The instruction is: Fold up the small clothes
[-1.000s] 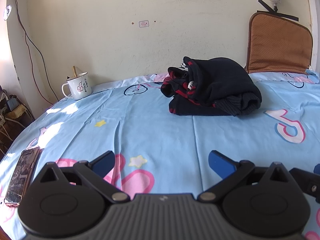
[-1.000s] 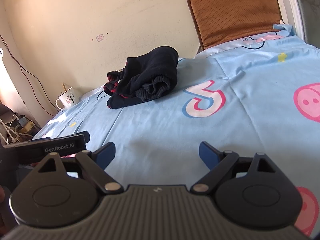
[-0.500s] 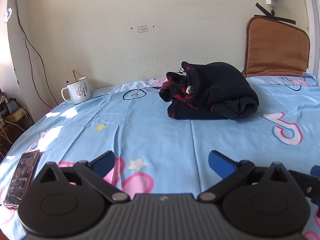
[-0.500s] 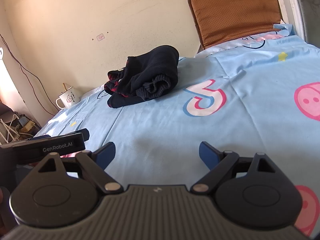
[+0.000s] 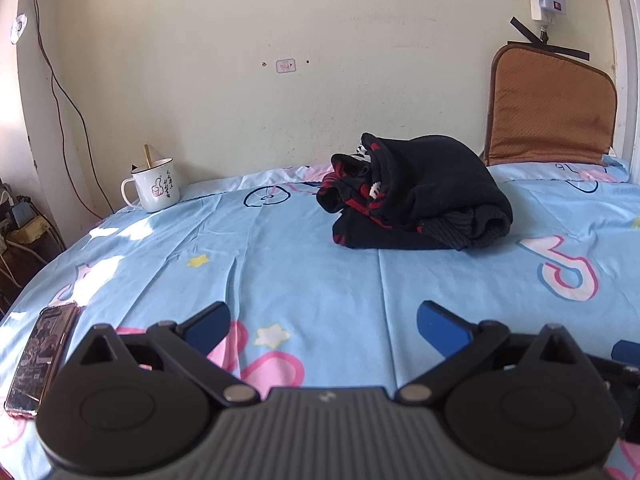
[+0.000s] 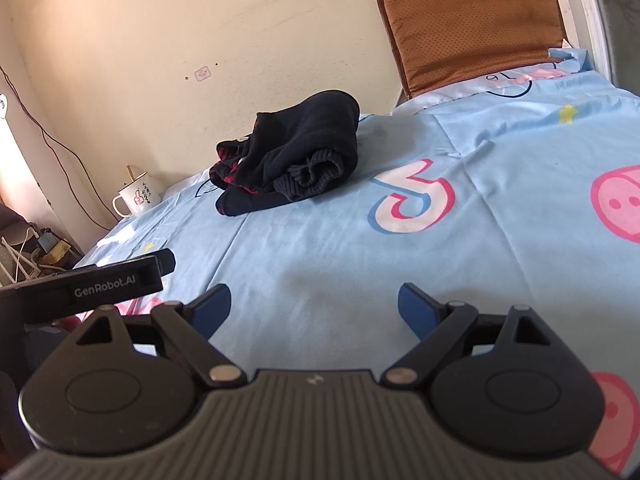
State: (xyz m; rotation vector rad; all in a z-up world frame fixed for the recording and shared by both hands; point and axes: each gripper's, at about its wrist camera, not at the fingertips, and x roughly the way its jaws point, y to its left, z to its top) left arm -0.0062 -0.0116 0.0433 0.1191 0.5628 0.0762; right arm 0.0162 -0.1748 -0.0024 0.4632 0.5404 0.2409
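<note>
A dark navy and red knitted garment [image 5: 416, 200] lies bunched in a heap on the blue patterned sheet [image 5: 312, 280], towards the wall. It also shows in the right wrist view [image 6: 292, 160]. My left gripper [image 5: 324, 322] is open and empty, low over the sheet, well short of the garment. My right gripper [image 6: 314, 306] is open and empty too, also short of the garment. The left gripper's body [image 6: 100, 286] shows at the left of the right wrist view.
A white mug [image 5: 154, 186] with a stick in it stands at the far left by the wall. A phone [image 5: 40, 356] lies near the sheet's left edge. A brown cushion [image 5: 548, 112] leans at the back right. Cables and plugs lie off the left edge.
The left wrist view has tilted up a little, so the garment sits lower in it and more wall shows. Both grippers stay open. The garment has not moved.
</note>
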